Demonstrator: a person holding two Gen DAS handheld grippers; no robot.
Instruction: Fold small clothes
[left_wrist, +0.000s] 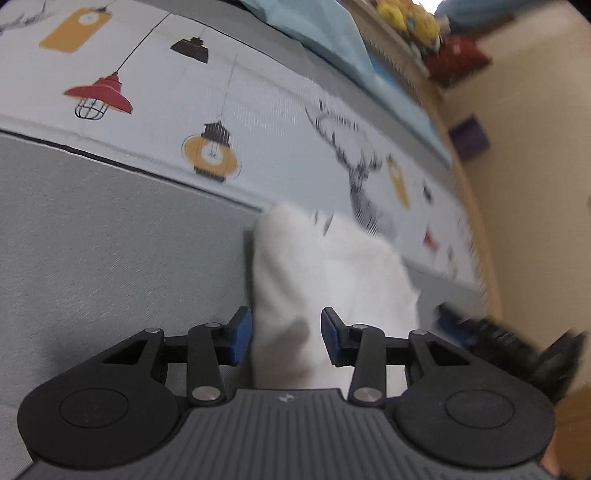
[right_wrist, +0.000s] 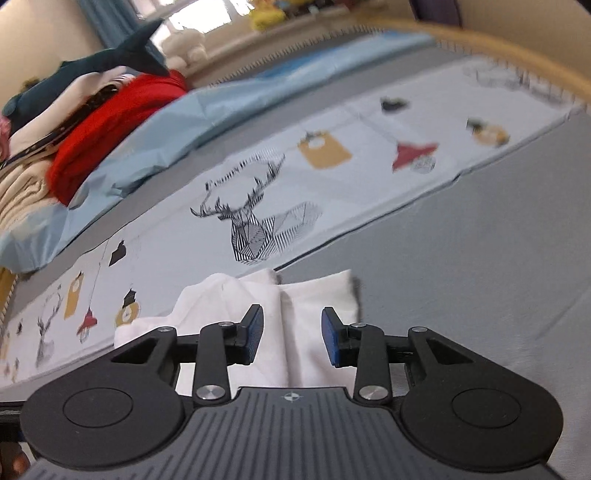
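A small white garment (left_wrist: 332, 280) lies on the grey bed surface (left_wrist: 110, 240), partly folded into a narrow strip. My left gripper (left_wrist: 286, 338) is open, its blue pads either side of the garment's near end, above it. In the right wrist view the white garment (right_wrist: 295, 314) shows a lengthwise crease between two folded panels. My right gripper (right_wrist: 291, 338) is open over its near end, holding nothing. The right gripper also shows blurred in the left wrist view (left_wrist: 509, 343), at the garment's right side.
A pale sheet printed with lamps and a deer head (right_wrist: 258, 229) runs along the bed behind the garment. A light blue cloth (right_wrist: 155, 140) and a pile of red and beige clothes (right_wrist: 110, 122) lie beyond it. A wooden bed edge (left_wrist: 476, 221) is at the right.
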